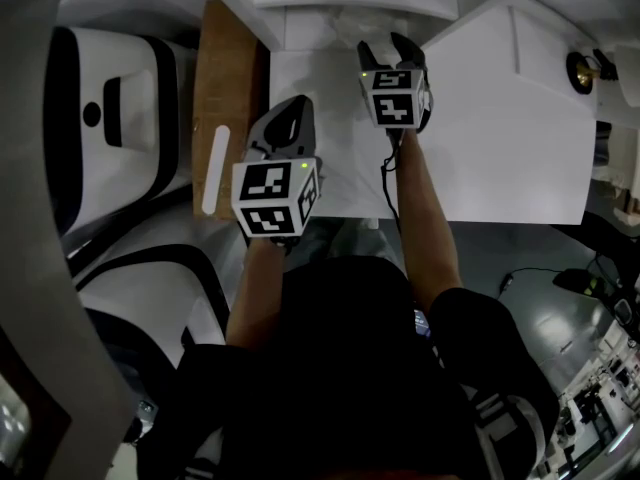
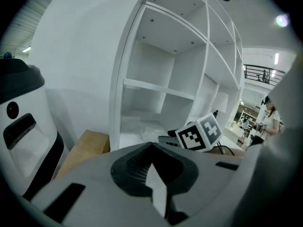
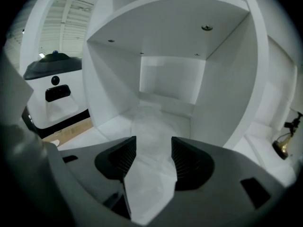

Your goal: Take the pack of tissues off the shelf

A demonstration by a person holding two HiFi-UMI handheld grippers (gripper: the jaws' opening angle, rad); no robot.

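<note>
The right gripper view alone looks into the white shelf (image 3: 222, 79). It shows a boxy compartment with smooth flat panels and small round fittings in its ceiling. The pack of tissues (image 3: 150, 174) lies on the compartment floor as a long, soft white bundle in crinkled wrap. It runs from the back of the compartment out between the jaws of the right gripper (image 3: 154, 150). Those jaws stand apart, their ribbed black pads on either side of the pack; I cannot tell whether the pads touch it. The left gripper view shows the same shelf from its outer left side, as a tall stack of open compartments. It also catches the right gripper's cube (image 2: 199, 132), printed with black-and-white square markers, at the mouth of the low compartment. In that view the jaws of the left gripper (image 2: 151, 148) meet at their tips, with nothing between them. Far off at the right stands a person (image 2: 270, 117). Only the head view shows both arms together, with the left gripper back from the shelf and the right one reaching in. All three views show a glossy white-and-black machine (image 1: 100, 118) left of the shelf. A flat brown board (image 1: 228, 88) lies between the two. The head view shows a pale rounded strip (image 1: 215, 173) on the board. A small brass-coloured object (image 3: 283, 143) stands to the right of the shelf.
</note>
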